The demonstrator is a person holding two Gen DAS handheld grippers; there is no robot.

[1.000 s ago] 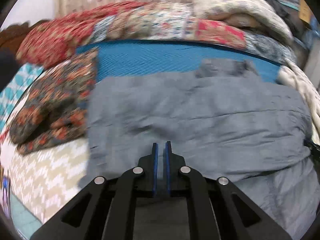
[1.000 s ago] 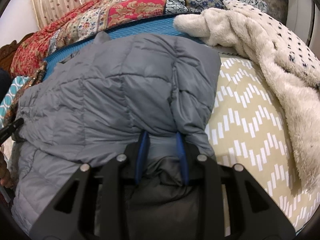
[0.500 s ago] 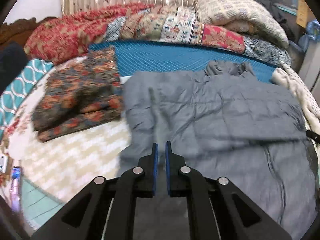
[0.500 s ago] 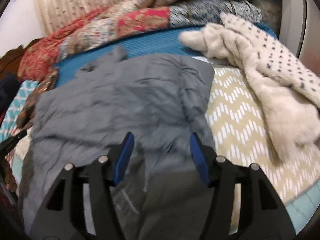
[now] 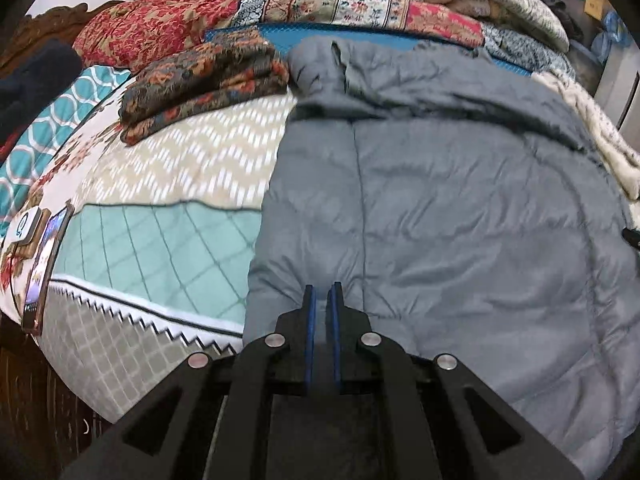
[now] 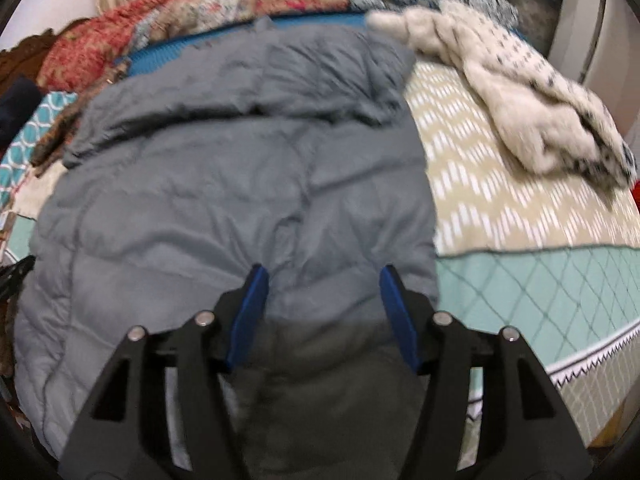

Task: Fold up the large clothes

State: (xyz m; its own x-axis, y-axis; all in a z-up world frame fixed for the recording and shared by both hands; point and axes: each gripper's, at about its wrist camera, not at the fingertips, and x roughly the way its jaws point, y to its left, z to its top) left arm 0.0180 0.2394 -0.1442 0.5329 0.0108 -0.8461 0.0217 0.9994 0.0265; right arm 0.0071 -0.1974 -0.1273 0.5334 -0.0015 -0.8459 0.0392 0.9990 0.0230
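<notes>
A large grey quilted jacket [image 5: 460, 208] lies spread on the bed, its far part folded over; it also fills the right wrist view [image 6: 248, 184]. My left gripper [image 5: 322, 294] hangs over the jacket's near left hem, its blue pads almost together with nothing visibly between them. My right gripper [image 6: 322, 280] is open wide over the jacket's near right part and holds nothing.
A folded floral cloth [image 5: 208, 80] lies at the far left. A fluffy white spotted blanket [image 6: 520, 92] lies to the right. Patterned quilts [image 5: 320, 4] are piled at the back. A phone [image 5: 44, 264] rests near the bed's left edge [image 5: 132, 320].
My right gripper opened and let go of the jacket. Both grippers pulled back toward the bed's near edge. The jacket's upper part now lies folded over.
</notes>
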